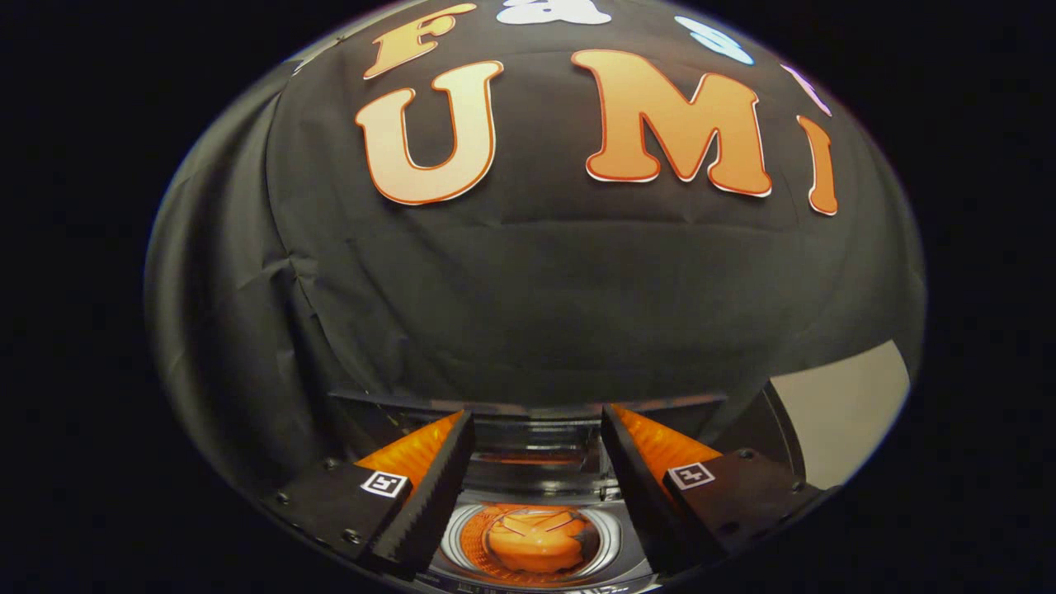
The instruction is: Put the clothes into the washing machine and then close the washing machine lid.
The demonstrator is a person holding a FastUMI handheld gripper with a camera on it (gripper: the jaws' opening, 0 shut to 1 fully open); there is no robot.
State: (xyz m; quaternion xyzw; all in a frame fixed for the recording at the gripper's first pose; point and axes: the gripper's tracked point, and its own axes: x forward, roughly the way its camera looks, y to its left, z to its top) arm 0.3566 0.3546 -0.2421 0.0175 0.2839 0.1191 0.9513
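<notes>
Black cloth fills the frame behind your gripper (pixel 536 429), whose fingers (pixel 429 495) stand released at lower centre, nothing between them. Low between them you see the washing machine (pixel 536 540), its drum ringed in silver, an orange garment (pixel 532 540) inside; its lid (pixel 528 404) stands raised just beyond the fingertips.

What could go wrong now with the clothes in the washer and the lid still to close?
1. The gripper is open and empty above the drum; the raised lid sits just beyond the fingers, so a fast reach might knock it.
2. The orange clothes seem piled in the drum's middle; if they sit high, the lid could catch them.
</notes>
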